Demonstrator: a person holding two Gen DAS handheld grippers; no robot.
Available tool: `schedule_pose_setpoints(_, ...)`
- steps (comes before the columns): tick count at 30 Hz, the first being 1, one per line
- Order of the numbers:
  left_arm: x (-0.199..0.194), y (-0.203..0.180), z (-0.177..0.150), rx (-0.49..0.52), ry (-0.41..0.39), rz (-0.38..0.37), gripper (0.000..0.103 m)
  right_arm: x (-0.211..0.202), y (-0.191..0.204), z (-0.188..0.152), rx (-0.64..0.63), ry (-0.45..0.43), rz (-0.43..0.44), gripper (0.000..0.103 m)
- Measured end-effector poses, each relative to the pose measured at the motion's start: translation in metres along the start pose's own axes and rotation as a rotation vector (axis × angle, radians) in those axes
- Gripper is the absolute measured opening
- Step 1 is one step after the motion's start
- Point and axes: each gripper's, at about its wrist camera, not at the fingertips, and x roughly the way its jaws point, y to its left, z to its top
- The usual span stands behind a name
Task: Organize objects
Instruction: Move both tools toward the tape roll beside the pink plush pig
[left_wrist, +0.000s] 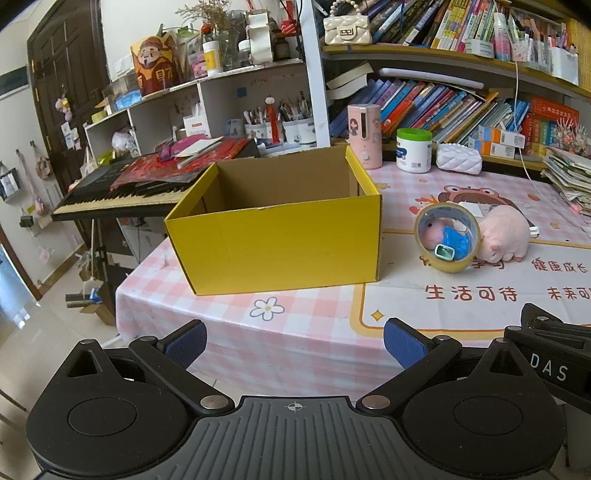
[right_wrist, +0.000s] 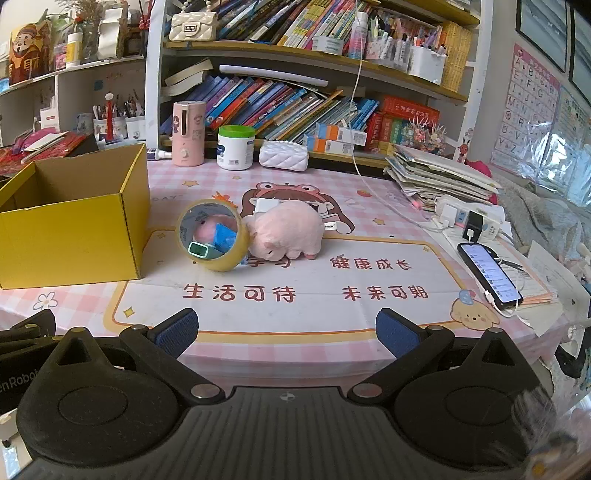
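Grabbing tape roll (right_wrist: 211, 236) right of yellow box (right_wrist: 74, 229) risks spilling the small items inside; both tongs, left (left_wrist: 295, 341) and right (right_wrist: 287, 330), apart and empty.

Matte yellow cardboard box (left_wrist: 273, 236), fuzzy pink plush pig (right_wrist: 288, 230), glossy tan plastic tape roll (right_wrist: 212, 236), all on the bench's smooth pink checked vinyl cloth (right_wrist: 295, 325).

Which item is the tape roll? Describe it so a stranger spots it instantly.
Start at the open yellow box on the pink checked tablecloth. Just to its right a tan tape roll stands on edge, touching a pink plush pig. It is the only ring there, with small blue and teal things seen through its hole.
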Motion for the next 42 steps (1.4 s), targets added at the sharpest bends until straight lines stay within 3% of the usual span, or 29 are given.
schedule_pose_setpoints(42,0.011,0.010,-0.001,-0.005,0.030,-0.006,0.103,0.005,0.014,0.000,-0.004,0.027,-0.002,0.103)
